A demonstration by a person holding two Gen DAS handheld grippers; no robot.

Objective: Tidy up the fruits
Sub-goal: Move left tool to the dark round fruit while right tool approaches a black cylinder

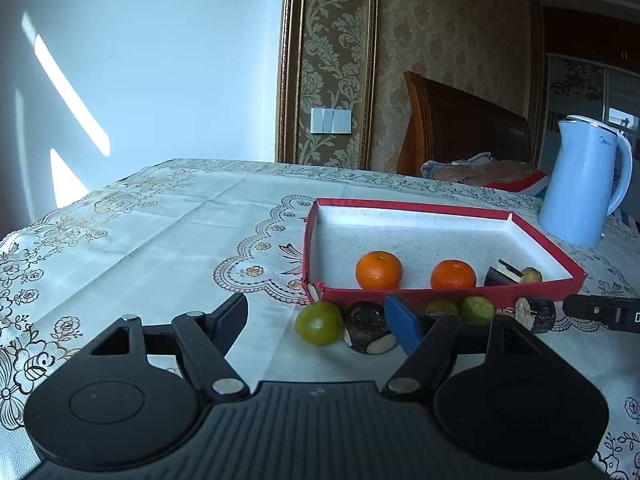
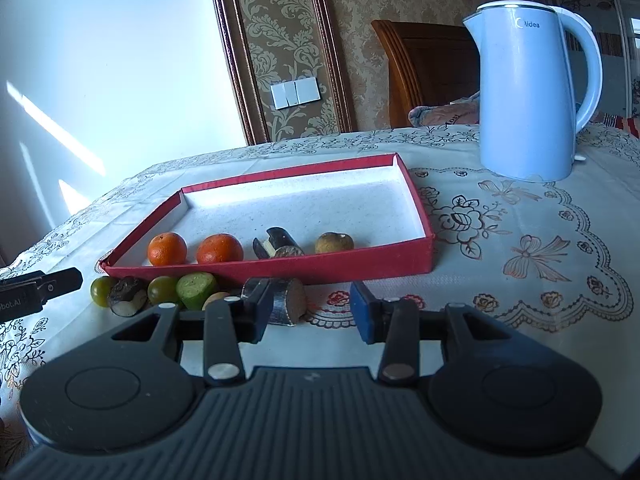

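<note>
A red tray [image 1: 440,295] with a white floor holds two oranges [image 1: 379,270] [image 1: 453,275], a dark cut piece [image 1: 502,274] and a small brown fruit [image 1: 532,275]. Along its near wall on the cloth lie green fruits [image 1: 320,322] [image 1: 476,309], a dark round piece [image 1: 366,326] and a dark cylinder [image 2: 290,302]. My left gripper [image 1: 320,320] is open, with the leftmost green fruit just ahead between its fingertips, untouched. My right gripper [image 2: 312,310] is open. The dark cylinder lies beside its left finger [image 2: 258,312]; nothing is gripped.
A light blue kettle [image 2: 528,96] stands on the flowered tablecloth behind and to the right of the tray. A wooden chair back [image 2: 428,68] with a cloth on it is beyond the table's far edge. A wall lies to the left.
</note>
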